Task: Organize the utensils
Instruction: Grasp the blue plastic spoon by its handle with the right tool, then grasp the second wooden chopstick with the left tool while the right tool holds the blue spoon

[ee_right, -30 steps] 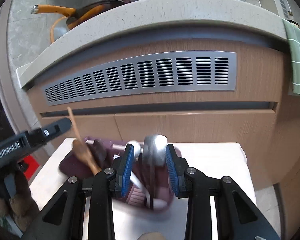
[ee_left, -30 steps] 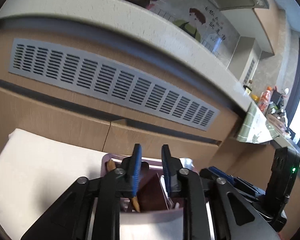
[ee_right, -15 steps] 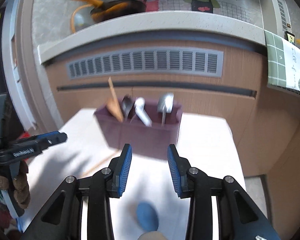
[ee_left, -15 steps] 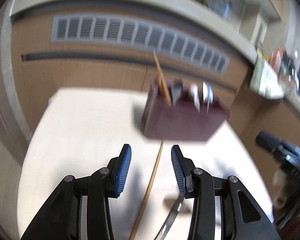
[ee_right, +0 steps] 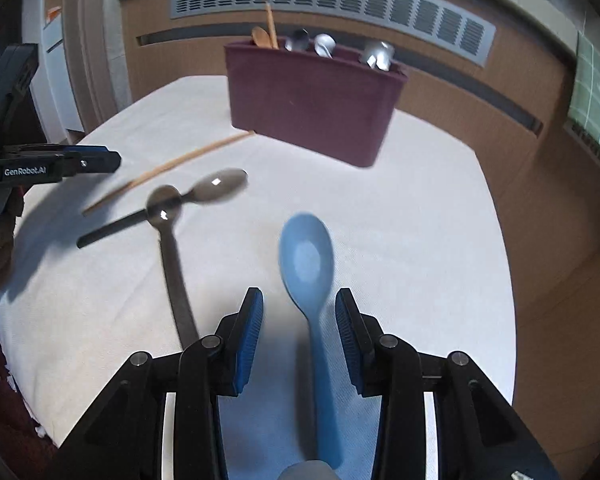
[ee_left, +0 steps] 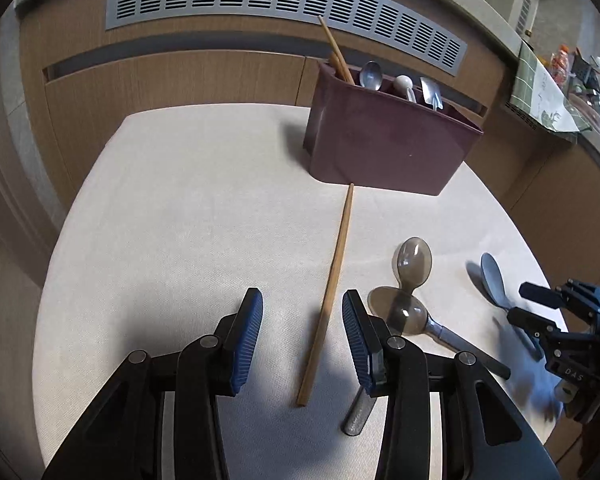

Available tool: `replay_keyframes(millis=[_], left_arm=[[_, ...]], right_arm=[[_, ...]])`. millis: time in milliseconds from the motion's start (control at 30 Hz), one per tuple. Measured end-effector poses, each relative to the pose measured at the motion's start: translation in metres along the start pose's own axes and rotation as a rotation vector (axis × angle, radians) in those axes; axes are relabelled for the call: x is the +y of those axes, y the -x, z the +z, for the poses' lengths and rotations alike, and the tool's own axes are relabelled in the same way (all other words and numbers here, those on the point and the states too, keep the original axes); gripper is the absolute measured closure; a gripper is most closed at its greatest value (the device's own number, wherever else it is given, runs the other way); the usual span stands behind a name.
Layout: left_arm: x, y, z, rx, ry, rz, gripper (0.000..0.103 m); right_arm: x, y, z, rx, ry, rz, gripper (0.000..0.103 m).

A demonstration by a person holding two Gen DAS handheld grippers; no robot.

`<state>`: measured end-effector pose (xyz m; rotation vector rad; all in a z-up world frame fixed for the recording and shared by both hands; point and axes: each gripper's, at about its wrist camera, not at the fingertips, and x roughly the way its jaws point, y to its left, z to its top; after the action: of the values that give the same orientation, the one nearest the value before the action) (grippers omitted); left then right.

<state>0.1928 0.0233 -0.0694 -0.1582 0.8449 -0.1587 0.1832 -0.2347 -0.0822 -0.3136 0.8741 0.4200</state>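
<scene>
Left gripper (ee_left: 302,338): jaws wide, empty, straddling lower end of wooden chopstick (ee_left: 331,280) lying flat on surface (ee_left: 172,216). Right gripper (ee_right: 299,338): jaws wide, empty, either side of blue spoon (ee_right: 308,264) handle. Change: a second ago both sat at maroon holder (ee_left: 384,148), right one with metal spoon between jaws; now both backed off, low over loose items. Two dark spoons (ee_left: 410,280) crossed beside chopstick. Likely next: grasp, lift, deposit in holder.
</scene>
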Motion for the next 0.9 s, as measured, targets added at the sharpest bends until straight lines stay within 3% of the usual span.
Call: replay_keyframes(millis=[133, 500, 533, 633, 733, 800, 900], left_arm=[[-0.001, -0.003, 0.001, 0.007, 0.0, -0.008, 0.06], [-0.008, -0.009, 0.0, 0.043, -0.053, -0.029, 0.061], [-0.009, -0.01, 0.0, 0.044, -0.06, -0.028, 0.062], [-0.011, -0.017, 0.005, 0.058, -0.086, -0.032, 0.073], [-0.019, -0.029, 0.014, 0.093, -0.133, -0.042, 0.073], [-0.025, -0.039, 0.02, 0.116, -0.177, -0.023, 0.074], [-0.03, -0.05, 0.025, 0.144, -0.211, 0.026, 0.086]], right_arm=[[-0.011, -0.016, 0.0, 0.051, -0.035, -0.004, 0.067], [-0.012, -0.035, 0.024, 0.027, -0.07, 0.018, 0.067], [-0.012, -0.035, 0.025, 0.024, -0.079, 0.014, 0.073], [-0.015, -0.028, 0.026, -0.005, -0.119, 0.015, 0.073], [-0.021, -0.019, 0.027, -0.03, -0.167, 0.037, 0.073], [-0.022, -0.012, 0.026, -0.044, -0.182, 0.033, 0.073], [-0.02, -0.002, 0.022, -0.062, -0.189, 0.029, 0.073]])
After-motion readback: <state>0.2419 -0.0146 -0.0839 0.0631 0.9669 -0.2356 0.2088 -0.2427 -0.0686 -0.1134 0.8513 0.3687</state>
